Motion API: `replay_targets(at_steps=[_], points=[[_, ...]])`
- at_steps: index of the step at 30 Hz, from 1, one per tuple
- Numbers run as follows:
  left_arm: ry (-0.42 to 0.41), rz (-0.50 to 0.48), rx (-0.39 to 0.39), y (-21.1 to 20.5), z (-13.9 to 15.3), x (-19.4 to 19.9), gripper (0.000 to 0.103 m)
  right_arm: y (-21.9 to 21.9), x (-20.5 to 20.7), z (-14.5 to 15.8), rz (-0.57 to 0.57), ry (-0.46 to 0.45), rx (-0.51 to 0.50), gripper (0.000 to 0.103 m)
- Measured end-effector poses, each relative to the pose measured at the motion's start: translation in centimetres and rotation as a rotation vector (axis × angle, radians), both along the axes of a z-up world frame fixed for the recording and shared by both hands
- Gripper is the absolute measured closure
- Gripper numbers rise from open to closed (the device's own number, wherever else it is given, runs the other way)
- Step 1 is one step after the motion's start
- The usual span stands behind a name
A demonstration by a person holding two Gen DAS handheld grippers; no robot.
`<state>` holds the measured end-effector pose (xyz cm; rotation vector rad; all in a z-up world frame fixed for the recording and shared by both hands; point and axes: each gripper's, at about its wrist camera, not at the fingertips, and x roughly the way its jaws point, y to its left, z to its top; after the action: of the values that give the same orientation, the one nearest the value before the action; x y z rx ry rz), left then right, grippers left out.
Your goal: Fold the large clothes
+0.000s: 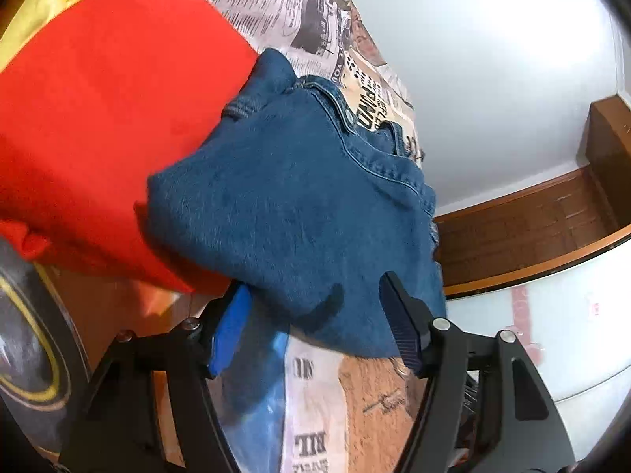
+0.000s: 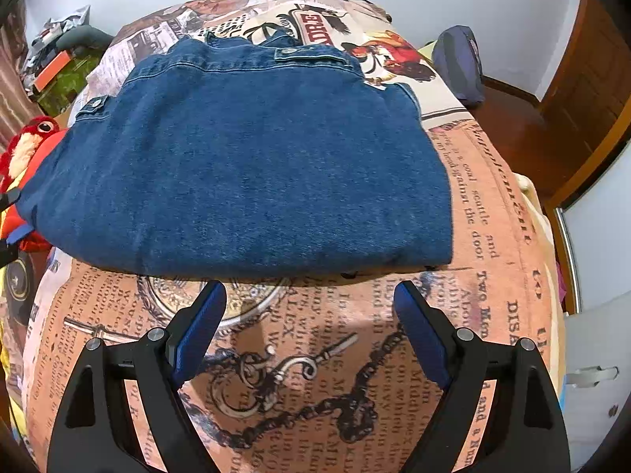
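folded denim jacket (image 2: 244,165) on newspaper-print bedspread (image 2: 323,354), right claw (image 2: 309,299) open just short of it, left view alone shows red garment (image 1: 98,118) beside denim, left claw (image 1: 315,295) open at denim edge

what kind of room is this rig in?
Likely a bedroom: the folded denim garment lies on a newspaper-print bedspread, with a red plush parrot beside it and a wooden door behind.

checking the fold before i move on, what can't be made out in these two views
- Left wrist view: the folded blue denim garment and red fabric item are motion-blurred; the garment's near edge covers the gap of the left claw.
- Right wrist view: the garment's underside layers are hidden by its top panel; the red plush toy is cut off at the left edge.
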<state>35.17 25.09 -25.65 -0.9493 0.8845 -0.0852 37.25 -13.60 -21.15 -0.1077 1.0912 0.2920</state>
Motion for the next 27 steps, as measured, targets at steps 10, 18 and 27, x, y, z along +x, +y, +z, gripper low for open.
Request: replay_targets(at_steps=[10,18,27], points=[[0.073,0.095,0.026,1.8,-2.4,3.0,0.052,0.6,0.2,-0.4,-0.015,0.014,0.005,0.018],[0.001,0.041,0.395,-1.6,3.1,4.6,0.081,2.0,-0.1,1.5,-0.035,0.001,-0.013,0.018],[-0.313,0.022,0.453,-2.6,13.3,-0.5,0.086,10.3,0.3,7.3,0.092,-0.116,-0.008,0.018]])
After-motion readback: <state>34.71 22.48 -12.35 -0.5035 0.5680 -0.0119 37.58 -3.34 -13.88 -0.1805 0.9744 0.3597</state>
